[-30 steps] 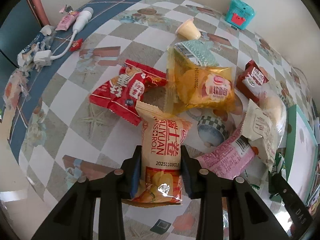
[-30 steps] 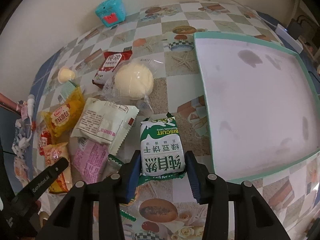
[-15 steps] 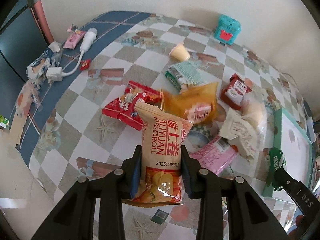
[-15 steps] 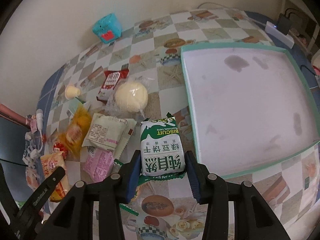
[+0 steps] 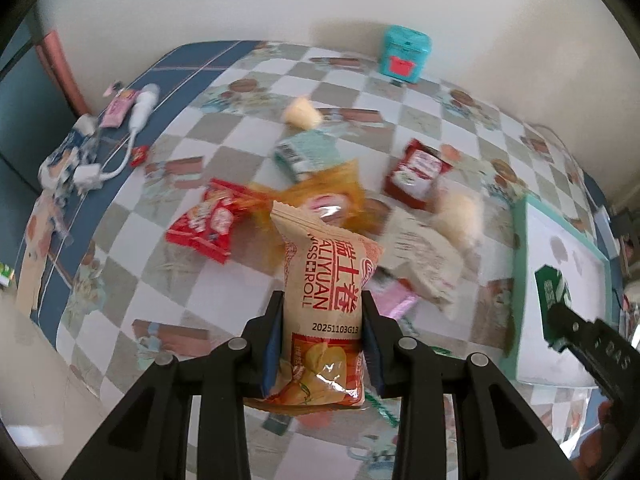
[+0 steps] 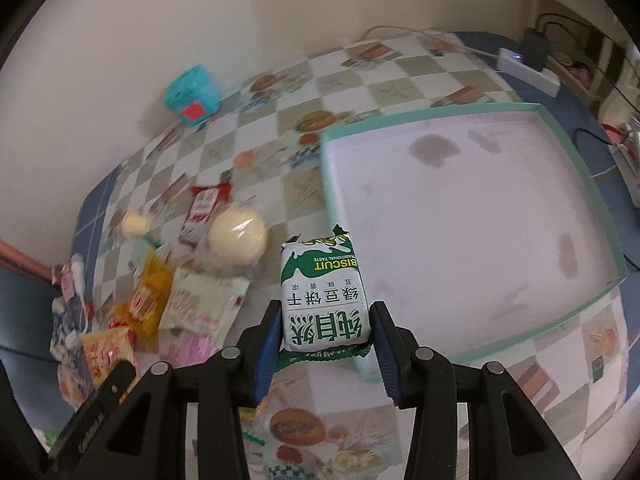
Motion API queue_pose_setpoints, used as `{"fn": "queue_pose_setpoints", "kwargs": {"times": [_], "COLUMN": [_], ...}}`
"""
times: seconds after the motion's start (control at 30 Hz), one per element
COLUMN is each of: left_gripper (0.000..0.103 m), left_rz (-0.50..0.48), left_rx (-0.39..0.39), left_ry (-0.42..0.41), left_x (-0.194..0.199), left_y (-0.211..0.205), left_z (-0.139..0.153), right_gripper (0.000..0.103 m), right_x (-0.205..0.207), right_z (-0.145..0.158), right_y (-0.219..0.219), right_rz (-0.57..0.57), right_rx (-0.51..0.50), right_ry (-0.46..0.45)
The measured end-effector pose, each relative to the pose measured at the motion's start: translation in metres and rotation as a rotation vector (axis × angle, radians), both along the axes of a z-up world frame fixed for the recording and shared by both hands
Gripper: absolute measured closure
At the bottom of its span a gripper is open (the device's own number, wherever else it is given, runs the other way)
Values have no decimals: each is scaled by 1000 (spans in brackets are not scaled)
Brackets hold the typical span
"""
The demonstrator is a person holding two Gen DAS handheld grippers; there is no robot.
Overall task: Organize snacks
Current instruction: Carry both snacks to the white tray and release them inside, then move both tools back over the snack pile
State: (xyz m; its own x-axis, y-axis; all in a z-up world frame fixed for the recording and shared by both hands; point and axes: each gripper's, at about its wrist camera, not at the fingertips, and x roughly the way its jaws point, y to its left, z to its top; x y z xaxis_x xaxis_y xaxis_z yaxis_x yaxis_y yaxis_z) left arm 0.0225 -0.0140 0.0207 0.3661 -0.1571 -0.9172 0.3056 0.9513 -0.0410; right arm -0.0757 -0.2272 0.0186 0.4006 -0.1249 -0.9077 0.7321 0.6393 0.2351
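Observation:
My left gripper [image 5: 323, 338] is shut on a tan and red egg roll packet [image 5: 326, 304] and holds it well above the table. My right gripper [image 6: 326, 344] is shut on a green and white biscuit pack [image 6: 322, 298], held above the near left corner of the teal-rimmed tray [image 6: 560, 128]. The tray also shows in the left wrist view [image 5: 520, 264], with the biscuit pack [image 5: 554, 300] over it. Loose snacks lie on the checked tablecloth: a red packet [image 5: 204, 224], a yellow packet [image 5: 332, 196], a round bun [image 6: 238, 234] and a white wrapper [image 6: 200, 304].
A teal box [image 5: 404, 54] stands by the wall. A white charger and cable [image 5: 116, 148] lie at the table's left edge. A power strip [image 6: 528, 68] sits behind the tray. A small red box [image 5: 416, 170] and a jelly cup [image 5: 302, 114] lie among the snacks.
Both grippers have risen with their packets, so the table looks farther away. The right gripper has moved toward the tray's near left corner.

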Motion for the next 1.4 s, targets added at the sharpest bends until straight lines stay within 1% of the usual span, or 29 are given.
{"fn": "queue_pose_setpoints", "kwargs": {"times": [0.17, 0.3, 0.5, 0.57, 0.7, 0.8, 0.9, 1.03, 1.07, 1.1, 1.13, 1.2, 1.23, 1.27, 1.4], "left_gripper": [66, 66, 66, 66, 66, 66, 66, 65, 65, 61, 51, 42, 42, 42, 37], "left_rz": [-82, -149, -235, -262, -335, -382, -408, -430, -431, -430, -429, -415, -401, -389, -329], "left_rx": [-7, -6, 4, 7, -9, -6, -13, -45, -42, -37, -33, -27, -21, -13, 60], "left_ry": [-14, -10, 7, -3, -8, -23, -30, -32, -28, -21, -13, 4, 12, 15, -2], "left_x": [-8, -15, -23, -27, -33, -37, -36, -34, -34, -33, -33, -31, -29, -28, -22], "left_y": [-40, -79, -141, -161, -202, -230, -254, -271, -273, -274, -274, -270, -267, -263, -239], "left_z": [13, 17, 13, 12, 8, 4, 0, -4, -5, -7, -9, -11, -11, -10, -3], "right_gripper": [57, 57, 57, 57, 57, 57, 56, 55, 55, 55, 55, 53, 47, 44, 41], "right_x": [-12, -23, -43, -50, -68, -77, -82, -81, -81, -80, -80, -80, -80, -80, -78], "right_z": [-1, -4, -14, -19, -27, -28, -28, -29, -29, -28, -26, -25, -24, -22, -14], "right_y": [-32, -60, -103, -118, -148, -164, -177, -187, -188, -189, -189, -189, -189, -186, -178], "right_rz": [-118, -210, -342, -377, -461, -504, -533, -535, -531, -528, -525, -518, -511, -502, -477], "right_rx": [-25, -38, -49, -40, -29, -31, -56, -76, -81, -88, -91, -85, -80, -76, -86], "right_ry": [19, 38, 66, 76, 97, 98, 98, 107, 107, 106, 105, 96, 93, 93, 102]}}
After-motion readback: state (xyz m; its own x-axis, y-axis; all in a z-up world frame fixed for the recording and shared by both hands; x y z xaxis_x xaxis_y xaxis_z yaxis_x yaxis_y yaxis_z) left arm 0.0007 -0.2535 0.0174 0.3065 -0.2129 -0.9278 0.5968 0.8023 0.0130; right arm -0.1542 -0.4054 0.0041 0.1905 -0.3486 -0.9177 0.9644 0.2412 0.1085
